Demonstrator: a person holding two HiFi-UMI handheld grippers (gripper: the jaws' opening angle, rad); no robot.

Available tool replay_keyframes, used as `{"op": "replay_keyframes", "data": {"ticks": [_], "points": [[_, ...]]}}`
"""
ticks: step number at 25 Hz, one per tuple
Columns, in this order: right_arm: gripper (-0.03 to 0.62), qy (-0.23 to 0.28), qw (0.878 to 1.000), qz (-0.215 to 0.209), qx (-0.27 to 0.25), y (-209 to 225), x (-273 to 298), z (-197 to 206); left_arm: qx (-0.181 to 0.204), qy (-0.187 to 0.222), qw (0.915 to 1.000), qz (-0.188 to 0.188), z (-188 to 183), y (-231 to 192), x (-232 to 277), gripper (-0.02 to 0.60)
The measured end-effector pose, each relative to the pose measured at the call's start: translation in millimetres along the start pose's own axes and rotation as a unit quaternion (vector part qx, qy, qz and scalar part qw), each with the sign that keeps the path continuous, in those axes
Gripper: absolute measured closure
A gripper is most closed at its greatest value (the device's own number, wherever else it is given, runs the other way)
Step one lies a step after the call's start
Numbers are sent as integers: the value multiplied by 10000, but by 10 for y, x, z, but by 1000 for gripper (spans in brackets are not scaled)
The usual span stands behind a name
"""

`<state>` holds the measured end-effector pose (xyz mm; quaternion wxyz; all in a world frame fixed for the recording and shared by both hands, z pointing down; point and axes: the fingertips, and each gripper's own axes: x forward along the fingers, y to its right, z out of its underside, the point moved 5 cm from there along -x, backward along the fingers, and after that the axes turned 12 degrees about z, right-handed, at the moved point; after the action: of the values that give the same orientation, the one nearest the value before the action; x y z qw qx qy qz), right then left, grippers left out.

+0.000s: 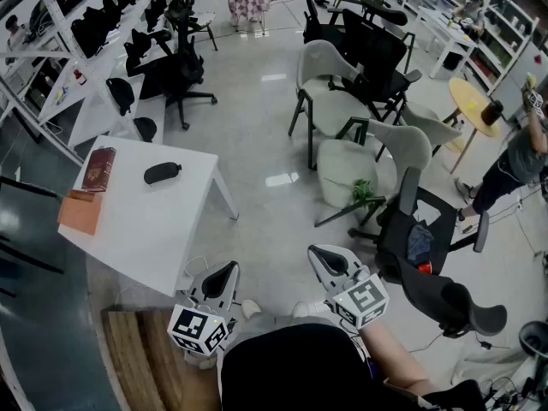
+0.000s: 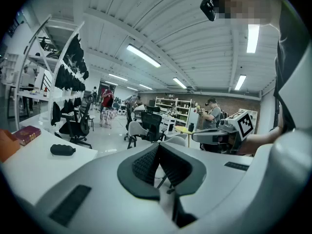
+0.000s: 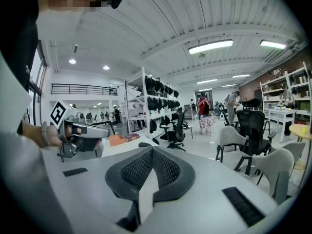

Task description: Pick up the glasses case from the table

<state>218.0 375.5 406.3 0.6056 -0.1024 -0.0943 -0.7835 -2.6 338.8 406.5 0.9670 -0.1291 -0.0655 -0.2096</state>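
The black glasses case [image 1: 162,172] lies on the white table [image 1: 145,229], at its far side and to the left. Both grippers hang in front of my body, off the table's near right corner and well short of the case. My left gripper [image 1: 229,268] is shut with nothing in it. My right gripper [image 1: 318,251] is also shut and empty. In the left gripper view the case [image 2: 63,150] sits far left of the closed jaw tips [image 2: 158,145]. In the right gripper view the case [image 3: 145,144] shows small, just beyond the jaw tips [image 3: 152,150].
A dark red book [image 1: 100,169] and an orange pad [image 1: 80,213] lie on the table left of the case. Office chairs [image 1: 342,101] crowd the floor to the right. Shelving [image 1: 94,24] runs behind the table. A person [image 1: 514,161] stands far right.
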Motion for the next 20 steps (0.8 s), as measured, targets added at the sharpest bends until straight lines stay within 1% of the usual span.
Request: {"op": "replay_keyframes", "data": {"ticks": [4, 7, 12, 17, 20], "points": [[568, -159, 9999, 57, 7, -169, 41, 38, -95, 15, 10000, -4, 64, -113, -176, 565], [568, -219, 9997, 88, 2, -361, 186, 33, -148, 19, 9999, 14, 114, -279, -311, 565], [568, -334, 9990, 274, 123, -635, 491, -1, -86, -26, 9999, 91, 150, -610, -558, 565], [568, -558, 9980, 281, -90, -904, 737, -40, -245, -105, 9996, 24, 283, -944, -849, 565], [568, -687, 9970, 311, -160, -915, 899, 5, -374, -112, 9992, -26, 378, -1098, -880, 565]]}}
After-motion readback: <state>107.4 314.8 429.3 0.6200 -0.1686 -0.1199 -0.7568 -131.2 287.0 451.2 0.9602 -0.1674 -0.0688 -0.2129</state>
